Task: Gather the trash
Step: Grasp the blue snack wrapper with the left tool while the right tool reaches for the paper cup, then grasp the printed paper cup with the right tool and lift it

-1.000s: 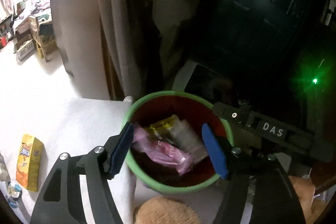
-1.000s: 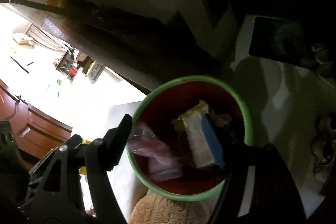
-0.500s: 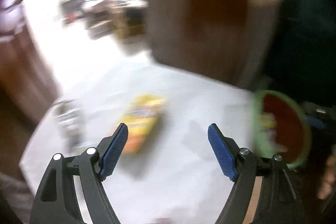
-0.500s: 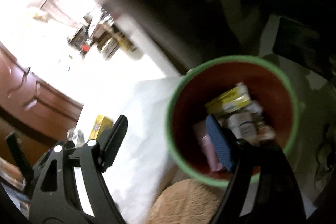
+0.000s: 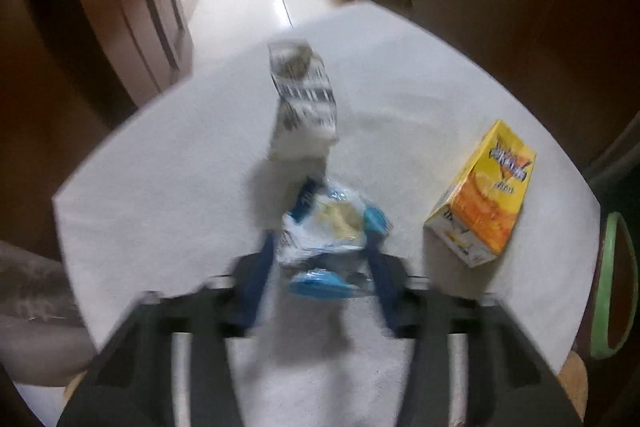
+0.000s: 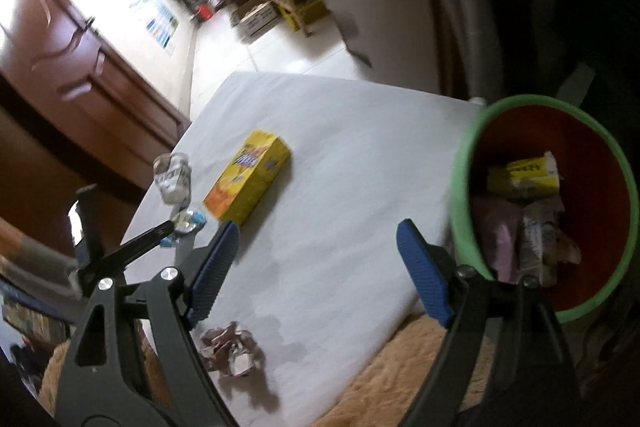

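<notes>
My left gripper [image 5: 320, 251] points down at a crumpled blue and white wrapper [image 5: 332, 227] on the white table [image 5: 180, 167]. Its jaws are closing, and the blue pads [image 5: 260, 279] touch both sides of the wrapper. In the right wrist view the same wrapper [image 6: 188, 221] lies at a black finger of the left gripper [image 6: 160, 231]. My right gripper [image 6: 318, 271] hangs over the table with its jaws opening and nothing between them. A yellow box [image 5: 484, 195] and a crushed clear bottle [image 5: 304, 99] lie nearby. A crumpled silvery wrapper [image 6: 232, 347] sits at the near edge.
A green-rimmed bin [image 6: 460, 195] with a red inside stands off the table's right end and holds several pieces of trash. A brown furry cushion [image 6: 400, 367] lies below the table's near edge. Wooden cabinet doors [image 6: 60, 75] stand to the left.
Both grippers swung away from the bin toward the table. The left one came down over the blue and white wrapper and narrowed onto it. The right one widened.
</notes>
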Demonstrator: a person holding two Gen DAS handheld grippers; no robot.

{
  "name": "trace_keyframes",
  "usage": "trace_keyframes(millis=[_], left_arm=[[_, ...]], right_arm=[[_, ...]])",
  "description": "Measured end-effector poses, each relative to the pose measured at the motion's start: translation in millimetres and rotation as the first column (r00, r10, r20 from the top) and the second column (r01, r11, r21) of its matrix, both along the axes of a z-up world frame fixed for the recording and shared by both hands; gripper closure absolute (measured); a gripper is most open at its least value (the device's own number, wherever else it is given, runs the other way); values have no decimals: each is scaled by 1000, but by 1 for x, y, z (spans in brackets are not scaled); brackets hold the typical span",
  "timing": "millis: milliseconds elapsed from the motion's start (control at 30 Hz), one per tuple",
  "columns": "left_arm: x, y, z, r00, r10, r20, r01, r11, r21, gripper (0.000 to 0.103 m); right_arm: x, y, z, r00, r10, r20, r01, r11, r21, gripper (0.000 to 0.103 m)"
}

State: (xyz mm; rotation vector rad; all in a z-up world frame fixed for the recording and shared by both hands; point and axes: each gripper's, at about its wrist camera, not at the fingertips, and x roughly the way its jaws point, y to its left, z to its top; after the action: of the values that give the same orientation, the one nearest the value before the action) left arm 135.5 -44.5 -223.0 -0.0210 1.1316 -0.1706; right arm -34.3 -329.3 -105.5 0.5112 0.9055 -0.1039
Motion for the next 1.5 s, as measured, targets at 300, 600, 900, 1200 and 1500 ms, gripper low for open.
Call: trace_keyframes(millis=[300,600,900,1200,1500], left_arm=[[-52,52,35,998,-19,58,27,991,-131,78],[-91,110,45,992,49,120,-30,987,-157,78],[-87,133,34,989,108,97,-87,976,-202,78],[-90,135,37,988,113,110,-91,978,-190,78],[-91,130,37,991,95,99,-75,979,-190,78]], right_arm=[[67,58,14,986,168,9,-168,986,-8,17],[190,176,-24,933,352,-72,-351,936,29,15],[270,251,-75,911,347,-225,-372,925,-81,15],[261,279,-77,857,460,-231,-494,861,-121,57],[142,228,-59,822,537,-191,-561,822,-104,57]])
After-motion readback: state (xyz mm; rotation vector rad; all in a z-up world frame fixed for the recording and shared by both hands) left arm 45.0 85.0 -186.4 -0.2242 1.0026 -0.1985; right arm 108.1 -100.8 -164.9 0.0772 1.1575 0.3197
